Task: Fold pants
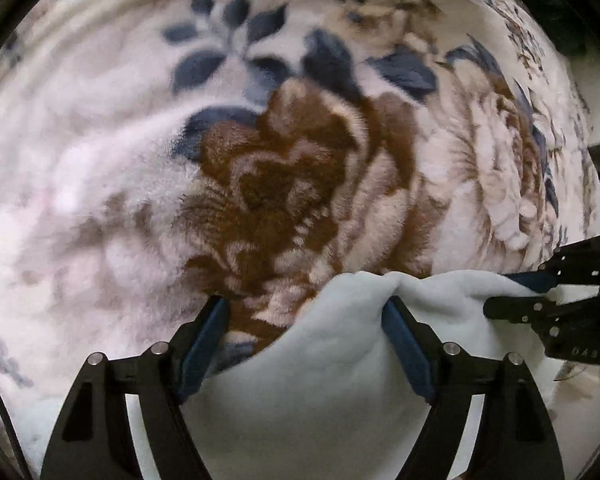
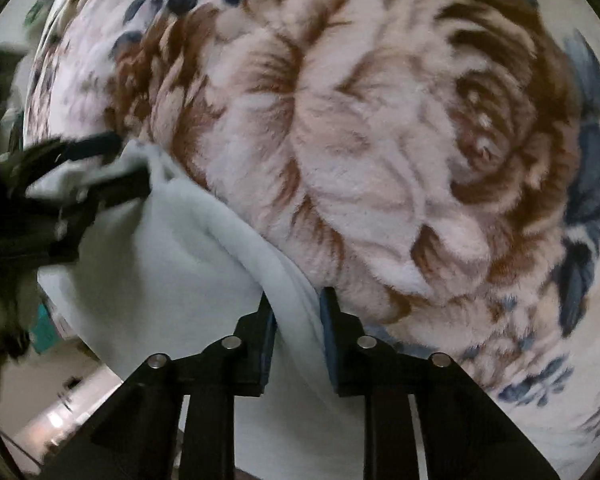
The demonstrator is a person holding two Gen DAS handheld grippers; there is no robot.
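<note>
**Right clamped on pants edge, left wide open**

Right gripper (image 2: 298, 300) pinches the pale pants (image 2: 172, 256) fold, bottom centre. Left gripper (image 1: 306, 308) spread wide, pants edge between the jaws, ungripped. Floral blanket (image 1: 260, 160) beneath. No readable writing.

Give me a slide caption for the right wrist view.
Right claw pinching the edge of pale blue fleece pants over a floral blanket.

The left gripper (image 1: 304, 312) stands wide open over the pale pants (image 1: 320, 360), whose edge lies on a floral blanket (image 1: 140, 180). The right gripper (image 1: 512, 292) reaches in beside, touching the pants.
</note>
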